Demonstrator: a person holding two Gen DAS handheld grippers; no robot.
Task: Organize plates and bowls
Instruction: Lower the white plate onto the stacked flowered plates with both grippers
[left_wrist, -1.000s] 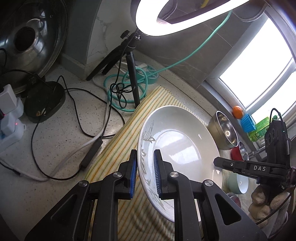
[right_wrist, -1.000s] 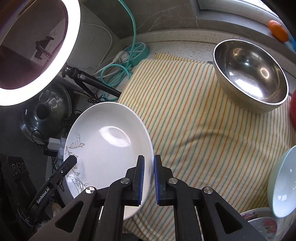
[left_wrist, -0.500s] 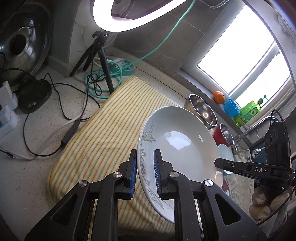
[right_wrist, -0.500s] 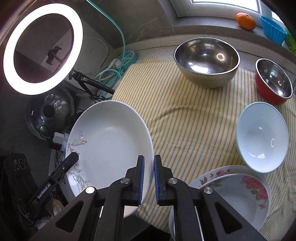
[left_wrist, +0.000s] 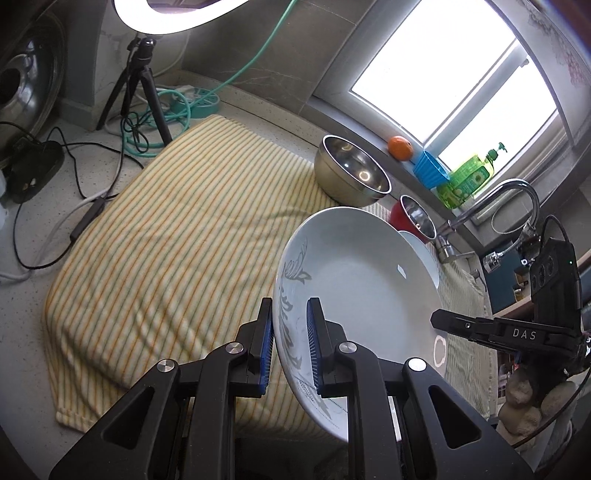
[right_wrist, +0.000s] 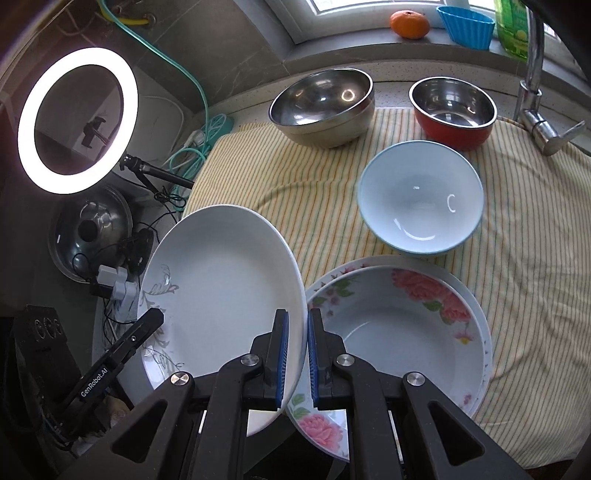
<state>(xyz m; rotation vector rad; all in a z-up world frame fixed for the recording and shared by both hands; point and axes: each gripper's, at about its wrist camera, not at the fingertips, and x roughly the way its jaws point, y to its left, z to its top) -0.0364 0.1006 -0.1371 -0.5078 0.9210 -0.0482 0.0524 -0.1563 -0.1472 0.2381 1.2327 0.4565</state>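
Gripping opposite rims, white plate (right_wrist: 221, 295) is held tilted above striped cloth (left_wrist: 166, 240) by left claw (left_wrist: 290, 347) and right claw (right_wrist: 295, 354); floral plate (right_wrist: 399, 325) just beside; open cloth leftward.

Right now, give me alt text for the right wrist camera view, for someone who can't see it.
The right tongs grip the rim of a white plate with a grey leaf pattern, held tilted beside a stack of pink-flowered plates on a yellow striped towel. Behind stand a pale blue bowl, a large steel bowl and a red-sided steel bowl.
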